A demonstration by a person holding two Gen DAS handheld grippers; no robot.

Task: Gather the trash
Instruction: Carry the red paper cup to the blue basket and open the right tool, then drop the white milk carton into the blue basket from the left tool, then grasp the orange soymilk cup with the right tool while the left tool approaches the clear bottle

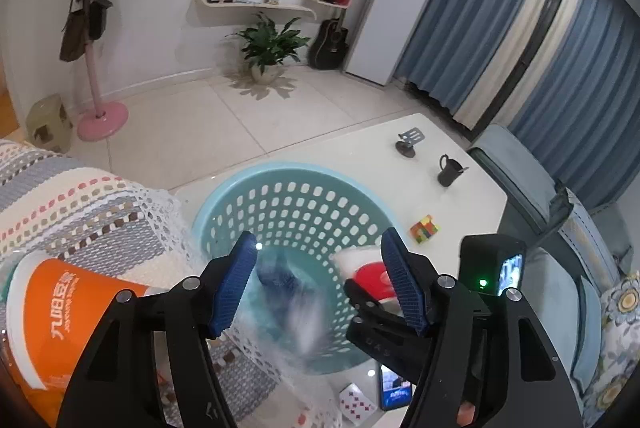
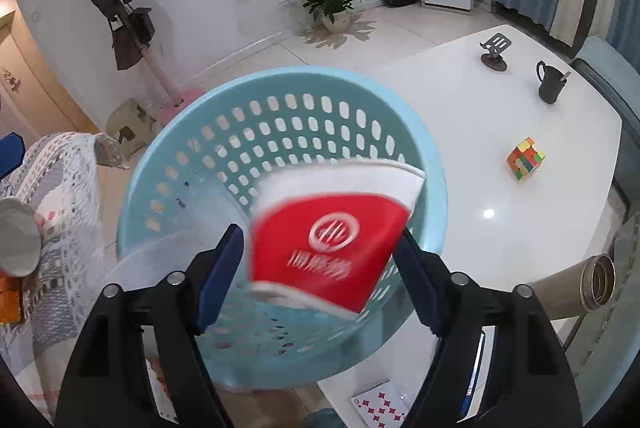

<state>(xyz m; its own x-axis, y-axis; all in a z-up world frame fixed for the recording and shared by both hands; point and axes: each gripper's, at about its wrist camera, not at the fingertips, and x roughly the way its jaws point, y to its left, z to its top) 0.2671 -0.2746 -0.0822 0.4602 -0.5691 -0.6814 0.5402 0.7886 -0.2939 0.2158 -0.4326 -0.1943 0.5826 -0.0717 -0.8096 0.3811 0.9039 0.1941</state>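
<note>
Over the pale blue perforated basket point(image 2: 280, 132) I had both grippers angled downward. That basket stood at the near edge of the white table point(image 2: 500, 148), hard against a sofa covered with a crocheted throw point(image 1: 80, 212).

My right gripper point(image 2: 320, 264) had its blue pads spread wide, and a red-and-white paper cup point(image 2: 328, 232) hung between them, tilted and blurred, above the basket's inside. I could not tell whether either pad touched it; a gap showed on the left side. From the left wrist view the same cup point(image 1: 370, 274) sat low inside the basket's right half, beside the right gripper's dark body.

My left gripper point(image 1: 320, 288) also stood open, pads clear of everything. Between them, inside the basket, a blurred bluish-white scrap point(image 1: 292, 292) was too smeared to identify. To the left of the basket, on the throw, an orange-and-white paper cup point(image 1: 60, 320) lay on its side.

Beyond the basket, on the table, were a colourful puzzle cube point(image 2: 525, 158), a dark mug point(image 2: 549, 83) and a small phone stand point(image 2: 495, 52). Nearer than the basket lay a playing card point(image 1: 357, 405) and a lit phone point(image 1: 394, 390).
</note>
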